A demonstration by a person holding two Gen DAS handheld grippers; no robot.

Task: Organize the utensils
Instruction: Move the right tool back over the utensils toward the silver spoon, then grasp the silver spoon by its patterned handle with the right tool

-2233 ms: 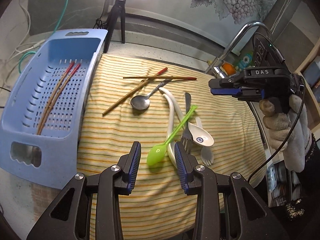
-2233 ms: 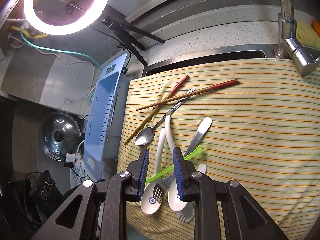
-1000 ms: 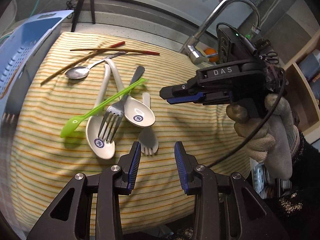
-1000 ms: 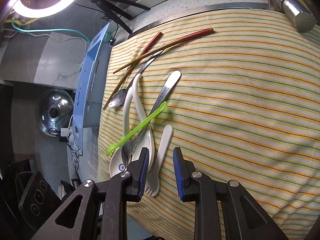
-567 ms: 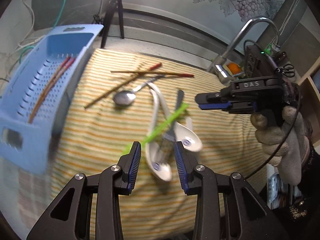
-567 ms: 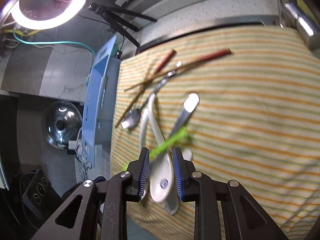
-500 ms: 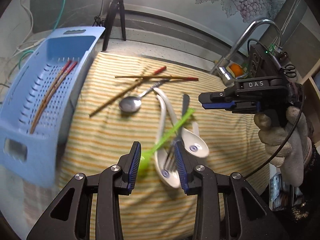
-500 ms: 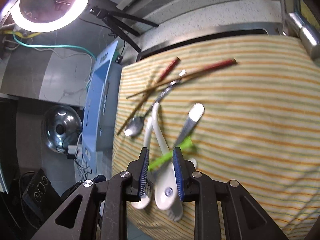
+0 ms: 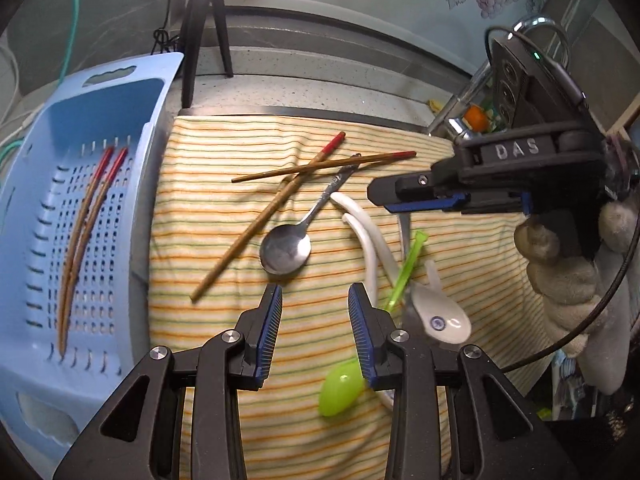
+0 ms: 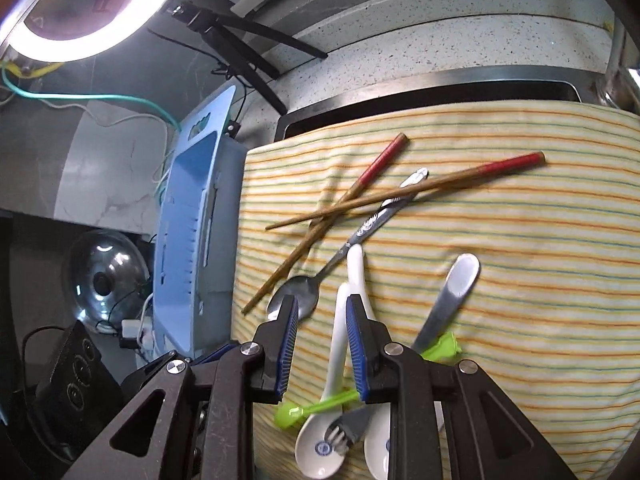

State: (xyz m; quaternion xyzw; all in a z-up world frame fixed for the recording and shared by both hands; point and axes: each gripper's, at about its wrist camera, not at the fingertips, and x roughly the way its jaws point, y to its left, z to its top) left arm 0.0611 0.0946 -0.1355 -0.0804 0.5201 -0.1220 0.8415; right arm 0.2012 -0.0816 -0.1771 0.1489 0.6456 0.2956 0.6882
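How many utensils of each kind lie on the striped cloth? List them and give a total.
Chopsticks: 2
Metal spoon: 1
White ceramic spoons: 2
Green plastic spoon: 1
Metal fork: 1
Part-hidden white handle, kind unclear: 1
Total: 8

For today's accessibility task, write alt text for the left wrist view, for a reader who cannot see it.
The left gripper hovers open over a striped cloth strewn with a metal spoon, crossed chopsticks, white spoons and a green spoon. A blue basket beside it holds two chopsticks; a gloved hand holds the right gripper.
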